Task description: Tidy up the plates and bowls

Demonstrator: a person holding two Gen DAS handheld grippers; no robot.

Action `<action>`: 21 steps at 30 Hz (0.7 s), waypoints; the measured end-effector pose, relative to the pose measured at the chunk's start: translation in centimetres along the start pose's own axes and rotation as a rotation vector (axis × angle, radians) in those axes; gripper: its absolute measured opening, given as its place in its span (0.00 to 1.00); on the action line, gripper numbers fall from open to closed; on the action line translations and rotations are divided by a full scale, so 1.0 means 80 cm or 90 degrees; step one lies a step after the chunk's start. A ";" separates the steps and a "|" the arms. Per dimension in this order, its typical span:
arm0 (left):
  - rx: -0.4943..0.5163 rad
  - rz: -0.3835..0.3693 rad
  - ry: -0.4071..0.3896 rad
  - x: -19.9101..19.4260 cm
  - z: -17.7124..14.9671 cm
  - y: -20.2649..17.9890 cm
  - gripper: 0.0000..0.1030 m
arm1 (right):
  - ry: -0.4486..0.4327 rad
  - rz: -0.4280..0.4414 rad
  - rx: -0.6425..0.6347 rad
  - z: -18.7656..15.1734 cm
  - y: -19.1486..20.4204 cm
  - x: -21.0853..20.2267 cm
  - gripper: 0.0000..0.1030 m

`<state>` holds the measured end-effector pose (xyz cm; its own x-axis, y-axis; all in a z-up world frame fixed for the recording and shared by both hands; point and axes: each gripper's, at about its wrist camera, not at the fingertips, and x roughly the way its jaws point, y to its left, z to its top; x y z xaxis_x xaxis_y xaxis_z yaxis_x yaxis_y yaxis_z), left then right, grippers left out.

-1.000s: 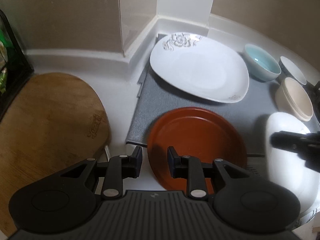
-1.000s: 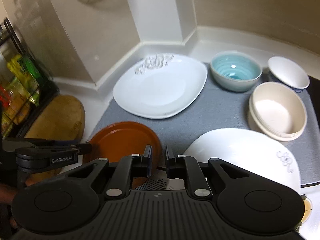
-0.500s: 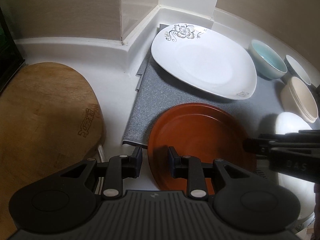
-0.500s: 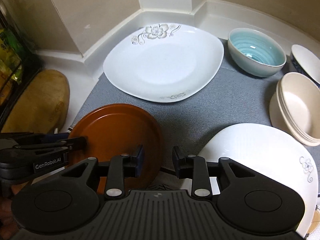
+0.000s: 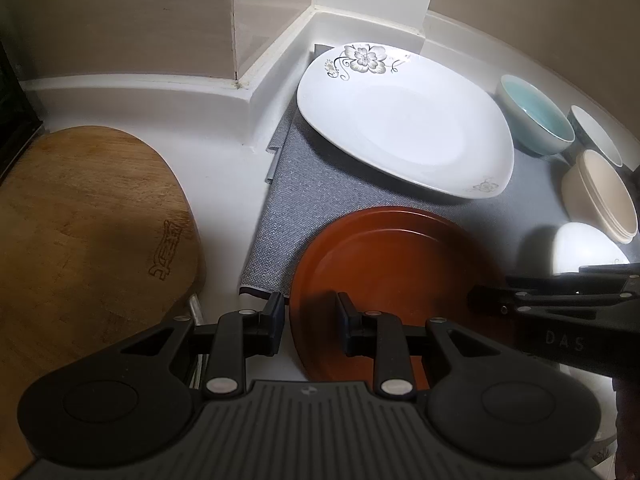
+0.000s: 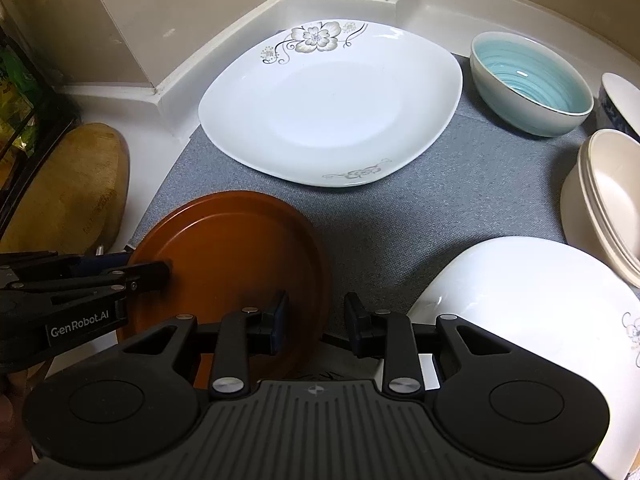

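Brown plate: the brown plate point(image 5: 384, 280) lies at the lower middle of the left view, half on the grey mat point(image 6: 400, 216), its near edge over the mat's edge.
Left tool: the left tool point(image 5: 310, 320) straddles the plate's left rim with its jaws apart, no pad seen pressing.
Right tool: the right tool point(image 6: 316, 322) straddles the plate's right rim; its jaws have just been opening and stand apart.
Flowered plate: a large white plate point(image 6: 332, 104) sits behind, upper middle, apart from the brown one.
Second white plate: the second white plate point(image 6: 532, 304) lies at the lower right, near the right tool.
Bowls: a teal bowl point(image 6: 532, 80), stacked cream bowls point(image 6: 604, 200) and a white bowl point(image 6: 620, 100) line the right side.
Board: a wooden board point(image 5: 88, 220) lies left of the mat.
Table: white table point(image 5: 224, 184), beige walls point(image 5: 120, 12) in the corner.
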<state>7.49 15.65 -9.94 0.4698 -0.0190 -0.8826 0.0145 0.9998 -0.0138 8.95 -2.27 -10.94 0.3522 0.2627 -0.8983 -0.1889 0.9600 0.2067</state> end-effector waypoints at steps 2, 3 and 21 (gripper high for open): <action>0.001 0.000 -0.001 0.000 0.000 -0.001 0.28 | 0.000 0.001 -0.002 0.001 0.000 0.001 0.30; 0.001 0.000 -0.002 0.001 0.000 -0.001 0.27 | 0.001 0.001 -0.002 0.001 0.000 0.002 0.30; 0.009 0.003 -0.014 -0.024 -0.004 0.005 0.17 | -0.024 0.024 -0.013 -0.008 0.001 -0.020 0.15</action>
<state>6.31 16.08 -8.41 0.4898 -0.0150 -0.8717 0.0246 0.9997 -0.0034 7.77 -2.67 -9.78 0.3787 0.3031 -0.8745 -0.2213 0.9471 0.2324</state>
